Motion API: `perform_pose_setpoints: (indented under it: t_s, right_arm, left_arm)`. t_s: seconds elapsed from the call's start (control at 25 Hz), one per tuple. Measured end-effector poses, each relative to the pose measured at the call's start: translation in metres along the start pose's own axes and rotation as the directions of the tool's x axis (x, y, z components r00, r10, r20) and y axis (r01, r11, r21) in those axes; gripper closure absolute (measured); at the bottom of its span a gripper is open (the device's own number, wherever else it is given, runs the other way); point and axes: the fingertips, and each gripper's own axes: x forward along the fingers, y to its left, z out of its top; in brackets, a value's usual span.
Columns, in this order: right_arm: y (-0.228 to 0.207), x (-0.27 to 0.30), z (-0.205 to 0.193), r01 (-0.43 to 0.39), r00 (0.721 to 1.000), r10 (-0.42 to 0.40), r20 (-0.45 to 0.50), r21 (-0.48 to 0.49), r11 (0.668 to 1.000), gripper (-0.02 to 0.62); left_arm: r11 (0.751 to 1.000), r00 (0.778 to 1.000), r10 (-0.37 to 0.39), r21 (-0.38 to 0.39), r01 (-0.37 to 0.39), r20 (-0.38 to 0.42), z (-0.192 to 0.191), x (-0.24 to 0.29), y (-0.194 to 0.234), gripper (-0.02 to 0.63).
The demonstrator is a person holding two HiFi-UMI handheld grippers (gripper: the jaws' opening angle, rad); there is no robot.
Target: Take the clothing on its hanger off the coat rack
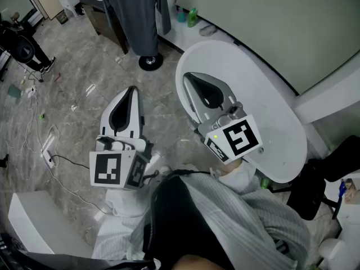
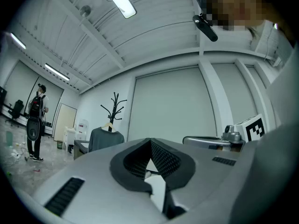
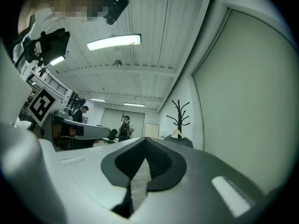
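Note:
A dark grey garment (image 1: 138,16) hangs on a wooden hanger from a black coat rack, whose round base (image 1: 149,62) stands on the floor ahead of me. In the left gripper view, the rack (image 2: 114,107) and the garment (image 2: 106,139) are far off at the left. The right gripper view has the rack (image 3: 179,113) and the garment (image 3: 181,140) small, to the right of the jaws. My left gripper (image 1: 133,90) is shut and empty above the floor. My right gripper (image 1: 189,77), also shut and empty, is over the white table. Both are well short of the rack.
A white oval table (image 1: 275,122) stands at my right along the wall. Green bottles (image 1: 192,17) sit by the wall near the rack. Cables (image 1: 39,134) lie on the floor at left. A person in black (image 1: 22,46) stands far left, and a black chair (image 1: 323,176) is at the right.

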Motion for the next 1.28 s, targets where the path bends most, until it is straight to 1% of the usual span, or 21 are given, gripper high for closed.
perform_pose_setpoints:
  t_s: [0.12,0.28,0.36,0.6,0.76,0.88,1.0,1.12,1.28]
  right_arm:
    - [-0.007,0.005,-0.002,0.002,1.000,-0.002,0.001,0.003,1.000,0.594]
    - [-0.009,0.010,-0.004,-0.003,1.000,0.003,0.000,0.009,1.000,0.594]
    - [-0.010,0.013,-0.005,-0.009,1.000,0.009,0.004,0.014,1.000,0.594]
    - [-0.006,0.021,-0.017,-0.050,0.999,0.050,0.000,0.045,0.998,0.594]
    - [-0.014,0.041,-0.040,-0.075,0.997,0.077,-0.023,0.058,0.996,0.592]
    - [-0.020,0.073,-0.054,-0.088,0.995,0.091,-0.048,0.066,0.994,0.592]
    - [-0.021,0.113,-0.070,-0.092,0.992,0.097,-0.081,0.058,0.994,0.592]
    - [-0.023,0.175,-0.087,-0.074,0.993,0.078,-0.088,0.046,0.996,0.592]
    - [-0.021,0.271,-0.090,-0.030,0.998,0.032,-0.062,0.033,0.999,0.592]
  left_arm:
    - [1.000,1.000,-0.013,0.024,0.013,-0.012,-0.008,0.006,-0.001,0.601]
    - [1.000,1.000,0.004,0.013,-0.003,-0.010,-0.008,0.009,0.005,0.601]
    - [1.000,1.000,0.014,-0.010,-0.014,-0.008,-0.008,0.011,0.007,0.601]
    - [0.996,0.997,0.079,-0.035,-0.079,-0.024,-0.022,0.008,0.023,0.601]
    - [0.992,0.992,0.123,-0.039,-0.124,-0.027,-0.037,0.020,0.044,0.601]
    - [0.990,0.990,0.136,-0.046,-0.137,-0.035,-0.042,0.037,0.071,0.601]
    - [0.988,0.989,0.140,-0.064,-0.142,-0.040,-0.049,0.055,0.107,0.601]
    - [0.992,0.992,0.119,-0.047,-0.121,-0.047,-0.054,0.081,0.160,0.601]
    - [0.998,0.996,0.068,0.003,-0.068,-0.051,-0.044,0.117,0.244,0.601]
